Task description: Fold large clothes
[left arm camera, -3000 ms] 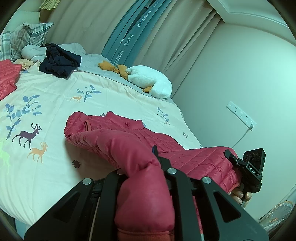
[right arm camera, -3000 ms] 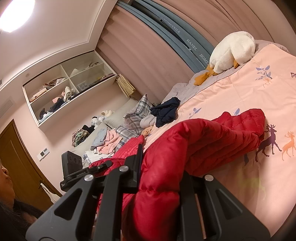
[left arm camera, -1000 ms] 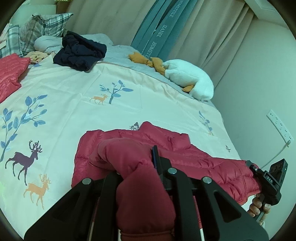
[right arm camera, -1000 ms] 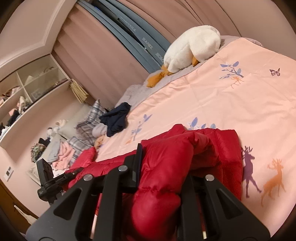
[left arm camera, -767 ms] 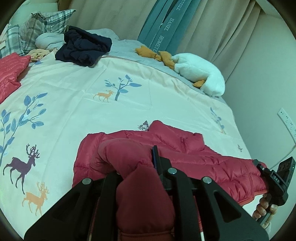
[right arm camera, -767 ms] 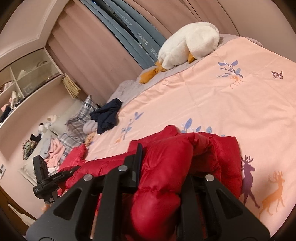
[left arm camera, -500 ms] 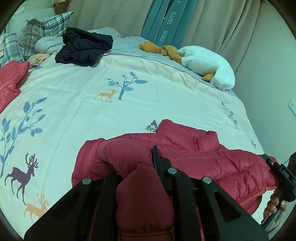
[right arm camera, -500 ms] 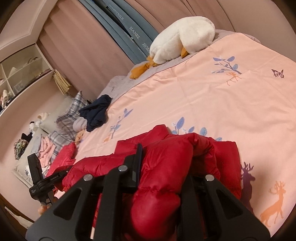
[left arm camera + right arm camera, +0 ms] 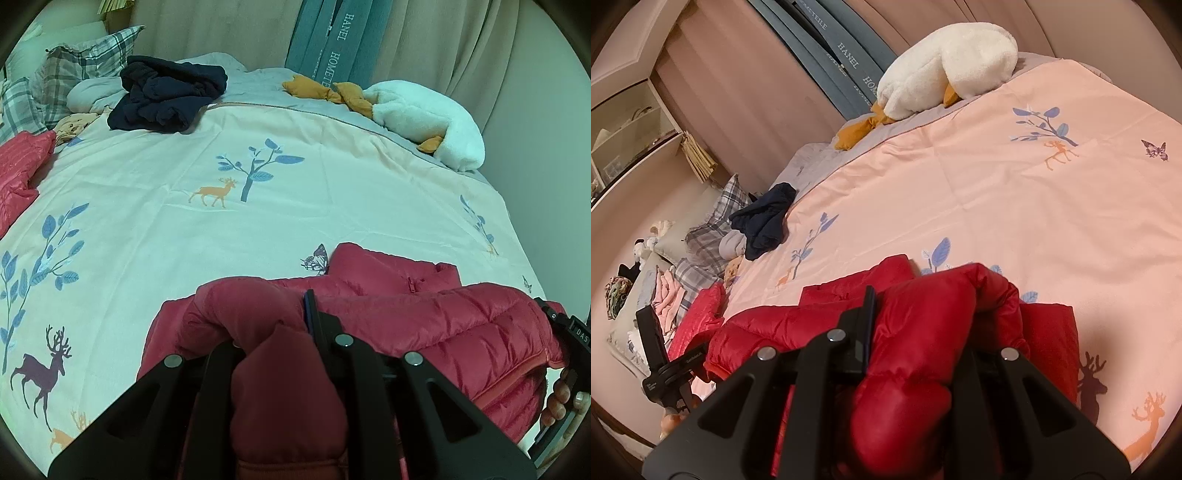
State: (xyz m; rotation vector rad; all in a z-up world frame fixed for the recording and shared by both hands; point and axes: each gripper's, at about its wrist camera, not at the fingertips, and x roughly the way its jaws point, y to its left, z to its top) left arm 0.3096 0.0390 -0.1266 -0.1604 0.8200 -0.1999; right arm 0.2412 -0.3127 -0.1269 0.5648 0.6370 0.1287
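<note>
Left hand-held gripper [image 9: 273, 332]: clenched on a bunched edge of the red puffer jacket [image 9: 424, 325], padded fabric bulging up between the two black fingers [image 9: 325, 325]. Right hand-held gripper [image 9: 919, 321]: likewise clamped on a thick roll of the same jacket, fabric filling the gap between its jaws. Jacket spread across the near edge of the bed [image 9: 258, 177], resting on the pale printed duvet cover [image 9: 155, 206], stretched sideways between the two grips, with a folded flap and a small zip pull lying flat beyond the raised edge. A few fingertips [image 9: 557, 398] of the person visible at the far right of the left wrist view, wrapped around the other tool's handle. Farther up the bed, well apart from the jacket: a dark navy garment [image 9: 166, 99] in a heap, a white plush goose [image 9: 424, 122] with orange feet, plaid pillows [image 9: 62, 81], and a second red quilted garment [image 9: 18, 173] at the left edge.
</note>
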